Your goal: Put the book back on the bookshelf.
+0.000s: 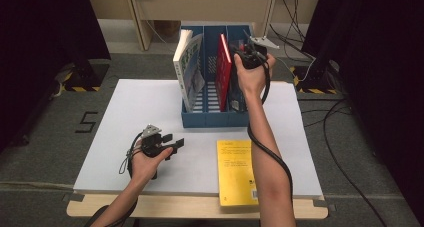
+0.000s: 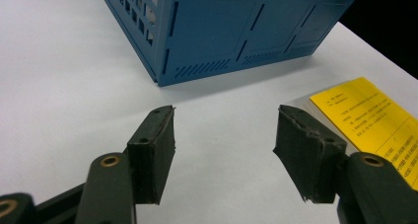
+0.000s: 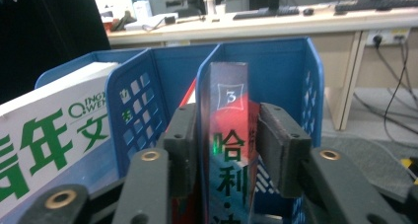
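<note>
High view, three-slot blue rack, four books, both tongs spread, empty.

High view: fixed overhead, person's side, faces forward-down, blue file rack mid-frame, far off. Left gripper view: low above table, near rack's front corner, looks along it toward yellow book. Right gripper view: close above rack, faces the upright books inside. All three views share rack.
</note>
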The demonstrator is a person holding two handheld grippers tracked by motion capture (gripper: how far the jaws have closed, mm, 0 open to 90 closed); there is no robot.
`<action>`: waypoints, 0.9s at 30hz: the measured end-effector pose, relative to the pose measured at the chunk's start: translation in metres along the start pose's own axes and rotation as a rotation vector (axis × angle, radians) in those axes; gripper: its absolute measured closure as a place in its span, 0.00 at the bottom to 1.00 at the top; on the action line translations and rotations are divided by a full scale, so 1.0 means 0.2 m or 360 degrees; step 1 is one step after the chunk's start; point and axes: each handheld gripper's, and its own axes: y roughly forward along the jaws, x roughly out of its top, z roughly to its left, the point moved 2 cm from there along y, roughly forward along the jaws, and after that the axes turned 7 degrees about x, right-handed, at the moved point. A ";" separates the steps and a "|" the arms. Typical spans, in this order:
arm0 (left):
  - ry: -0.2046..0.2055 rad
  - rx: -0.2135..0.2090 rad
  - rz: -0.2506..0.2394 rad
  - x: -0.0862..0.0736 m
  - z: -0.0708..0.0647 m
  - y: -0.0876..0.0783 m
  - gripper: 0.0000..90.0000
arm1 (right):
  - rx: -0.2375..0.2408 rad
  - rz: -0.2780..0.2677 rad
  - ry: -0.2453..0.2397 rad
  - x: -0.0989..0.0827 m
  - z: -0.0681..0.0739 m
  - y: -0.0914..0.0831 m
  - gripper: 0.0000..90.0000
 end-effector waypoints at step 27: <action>0.0001 -0.0005 0.0002 0.00 0.00 0.01 0.44 | -0.0005 0.0378 0.0086 0.09 -0.01 0.05 0.66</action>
